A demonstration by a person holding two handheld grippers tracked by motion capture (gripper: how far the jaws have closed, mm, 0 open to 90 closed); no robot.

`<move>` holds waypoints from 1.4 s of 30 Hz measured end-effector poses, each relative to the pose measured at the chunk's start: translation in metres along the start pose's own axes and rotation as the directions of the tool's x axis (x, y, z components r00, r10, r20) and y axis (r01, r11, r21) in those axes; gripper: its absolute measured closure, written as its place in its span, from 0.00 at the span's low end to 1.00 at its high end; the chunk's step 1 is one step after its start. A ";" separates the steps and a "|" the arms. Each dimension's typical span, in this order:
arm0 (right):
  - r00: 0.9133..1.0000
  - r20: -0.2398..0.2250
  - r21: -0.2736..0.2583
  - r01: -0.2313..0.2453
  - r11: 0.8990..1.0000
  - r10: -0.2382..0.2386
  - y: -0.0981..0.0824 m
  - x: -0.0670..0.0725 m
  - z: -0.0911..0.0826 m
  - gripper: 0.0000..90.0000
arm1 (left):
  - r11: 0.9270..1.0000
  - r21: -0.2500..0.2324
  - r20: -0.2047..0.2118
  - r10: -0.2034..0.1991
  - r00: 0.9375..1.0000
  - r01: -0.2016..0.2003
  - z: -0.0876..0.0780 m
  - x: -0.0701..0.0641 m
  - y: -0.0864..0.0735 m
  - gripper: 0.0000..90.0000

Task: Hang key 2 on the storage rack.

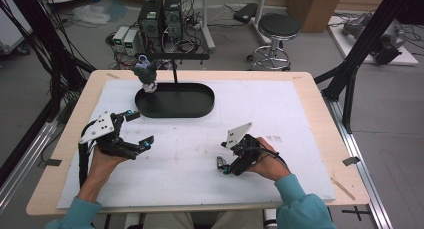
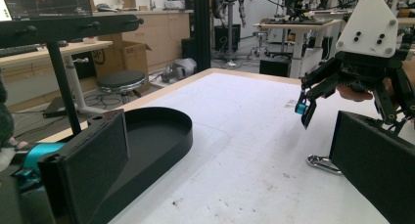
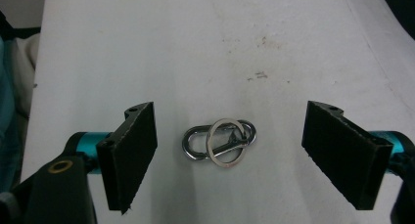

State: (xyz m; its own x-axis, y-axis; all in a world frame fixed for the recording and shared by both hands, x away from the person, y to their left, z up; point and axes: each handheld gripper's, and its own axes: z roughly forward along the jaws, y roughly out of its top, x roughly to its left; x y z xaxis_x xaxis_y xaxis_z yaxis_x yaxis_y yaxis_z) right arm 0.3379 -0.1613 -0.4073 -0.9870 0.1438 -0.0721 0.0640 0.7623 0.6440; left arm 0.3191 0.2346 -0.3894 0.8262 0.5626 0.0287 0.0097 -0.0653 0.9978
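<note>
Hovering right gripper (image 3: 230,155): points down at the table, jaws wide apart and gripping nothing.
Carabiner (image 3: 219,142): a silver clip with a key ring (image 3: 226,143) looped through it, flat on the white mat (image 3: 205,48), between the right gripper's two black pads (image 3: 133,150), touching neither; in the high view it is a small glint at that gripper's tips (image 1: 220,163).
Right hand (image 1: 267,161): wraps the gripper body near the table's front edge, teal sleeve (image 1: 300,204) behind it.
Left gripper (image 1: 135,129): held level just above the mat, well to the left of the right gripper, jaws spread wide, nothing between them.
Black tray (image 1: 175,101): oval, just beyond the left gripper's tips, farther across the mat.
Stand (image 1: 175,64): a black post with a crossbar rises from the tray's far side.
Plush figure (image 1: 146,71): grey, at the tray's far left end.
Stool (image 1: 278,29): on the floor beyond the table.
</note>
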 end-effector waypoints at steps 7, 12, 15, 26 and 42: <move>0.999 -0.032 0.050 0.015 0.999 -0.013 0.000 0.000 0.006 0.39 | 1.000 -0.001 -0.001 0.005 1.000 -0.005 -0.001 0.000 0.000 0.02; 0.999 -0.039 0.073 0.025 0.997 -0.022 0.000 -0.001 0.008 0.48 | 1.000 -0.004 -0.001 0.002 1.000 -0.002 0.000 0.000 0.000 0.02; 0.999 -0.036 0.081 0.032 0.996 -0.029 0.000 0.000 0.008 0.51 | 1.000 -0.003 -0.001 0.003 1.000 -0.003 0.000 0.000 0.000 0.02; 0.997 -0.052 0.107 0.062 0.992 -0.056 0.002 0.003 0.012 0.63 | 1.000 -0.002 -0.002 0.002 1.000 -0.002 0.000 0.000 0.000 0.02; 0.996 -0.031 0.130 0.088 0.988 -0.084 0.003 0.002 0.014 0.72 | 1.000 0.002 -0.002 0.003 1.000 -0.003 0.000 0.000 0.000 0.02</move>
State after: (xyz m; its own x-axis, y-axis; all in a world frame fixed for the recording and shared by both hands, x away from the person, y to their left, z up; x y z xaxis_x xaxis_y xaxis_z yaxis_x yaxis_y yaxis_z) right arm 0.3381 -0.1503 -0.4162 -0.9929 0.0595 -0.1026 -0.0042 0.8473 0.5312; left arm 0.3187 0.2344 -0.3892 0.8252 0.5640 0.0322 0.0080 -0.0686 0.9976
